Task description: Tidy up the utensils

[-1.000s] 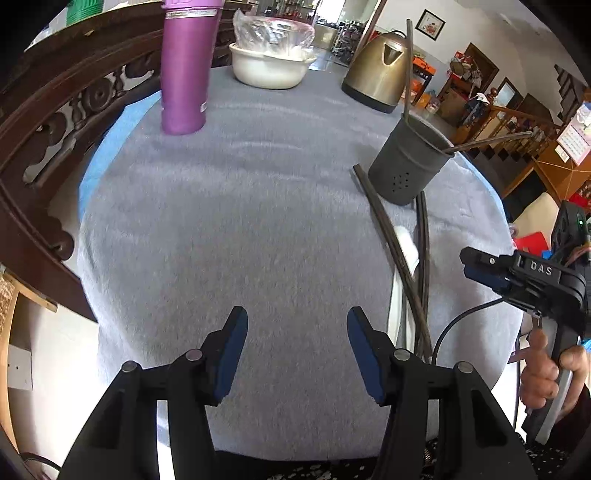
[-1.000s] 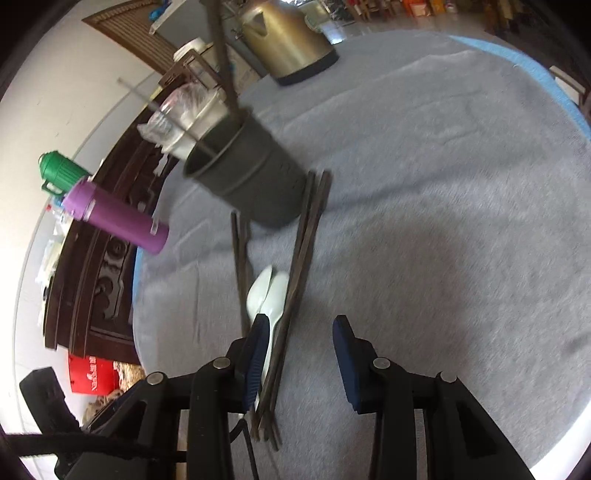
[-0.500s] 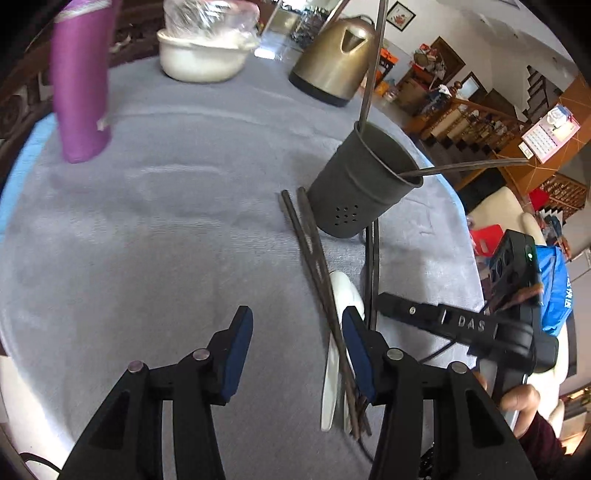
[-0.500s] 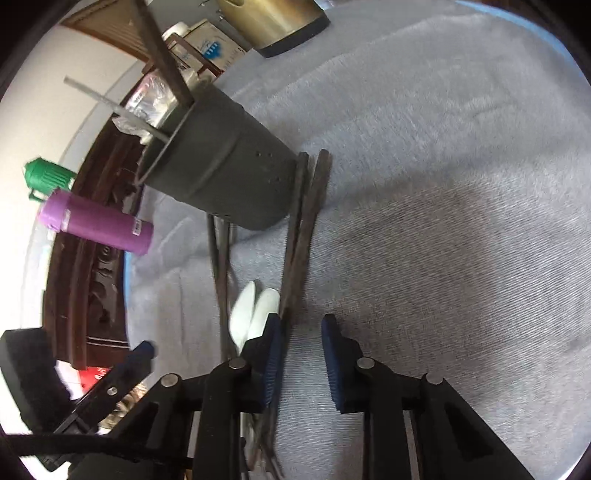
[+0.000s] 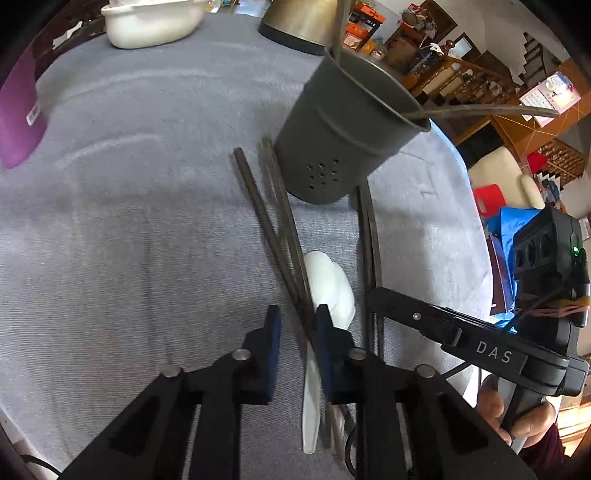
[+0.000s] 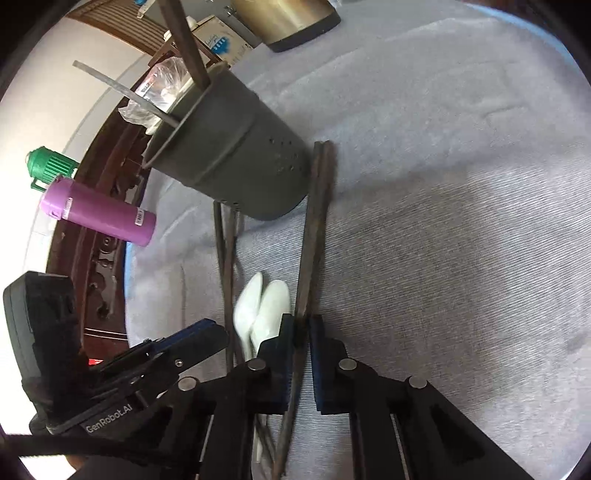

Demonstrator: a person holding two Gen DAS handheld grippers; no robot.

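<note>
Right wrist view: the right gripper [image 6: 302, 328] pinches dark wooden chopsticks [image 6: 314, 229] lying beside the grey metal utensil bucket [image 6: 236, 162]; left gripper [image 5: 297, 325] hovers part-open. Lifting them bucketward likely follows.

left gripper [image 5: 295, 328]: sitting low over the grey cloth, its blue pads a narrow gap apart, nothing lying between them
chopsticks [image 5: 275, 229]: a dark pair lying on the cloth, running from beside the holder down past the right pad
white spoons [image 5: 330, 288]: lying just right of that pair, partly under it
second chopstick pair [image 5: 369, 236]: lying further right
utensil holder [image 5: 343, 136]: standing upright, two sticks leaning out
right gripper [image 5: 376, 301]: reaching in from the right, its fingertips hidden
purple bottle [image 5: 18, 122]: standing at left
bowl [image 5: 151, 22]: sitting at the far edge
</note>
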